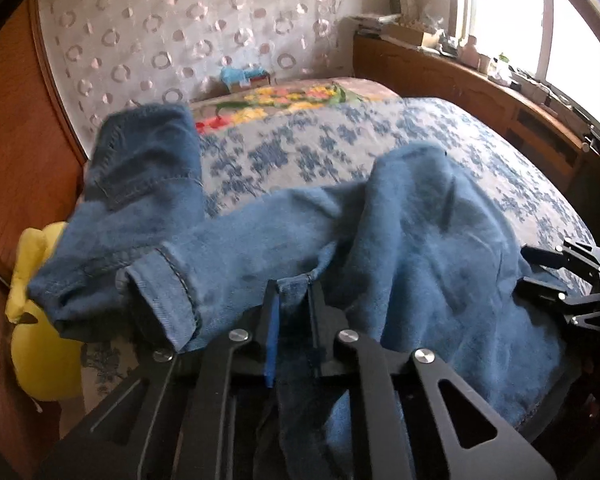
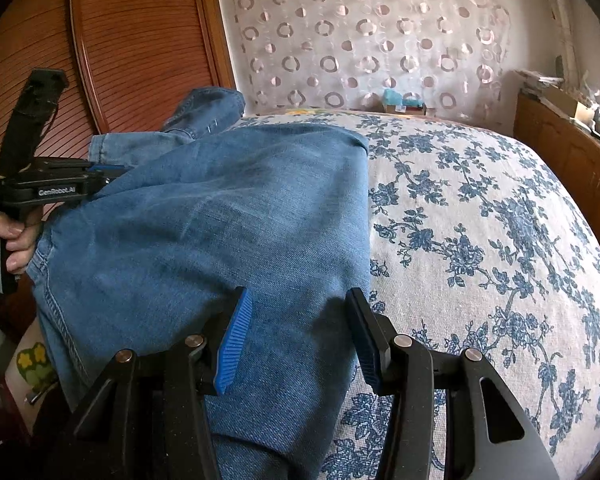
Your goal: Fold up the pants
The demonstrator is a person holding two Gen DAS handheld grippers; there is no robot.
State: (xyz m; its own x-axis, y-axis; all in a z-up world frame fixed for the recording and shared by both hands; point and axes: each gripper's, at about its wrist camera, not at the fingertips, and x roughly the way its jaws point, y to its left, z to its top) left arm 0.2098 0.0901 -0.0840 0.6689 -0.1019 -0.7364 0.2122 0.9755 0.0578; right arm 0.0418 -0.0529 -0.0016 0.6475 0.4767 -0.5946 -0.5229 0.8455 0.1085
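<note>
Clamped on a narrow fold of soft, heavy, limp blue denim pants [image 1: 260, 232] sprawled over the blue-flowered bedspread [image 2: 480, 208], the black left gripper [image 1: 294, 292], lettered "GenRobot.AI", grips well at that seam, while the right gripper [image 2: 300, 320] hangs agape over the cloth.

Blue denim pants [image 2: 204, 216] with lighter blue stitching lay between black jaws lined with ribbed blue pads [image 2: 236, 344]. Beyond the jaws, a cream bedspread [image 2: 480, 240] bore a blue floral print. Farther off hung a pale curtain [image 2: 364, 36] patterned with pink rings.
</note>
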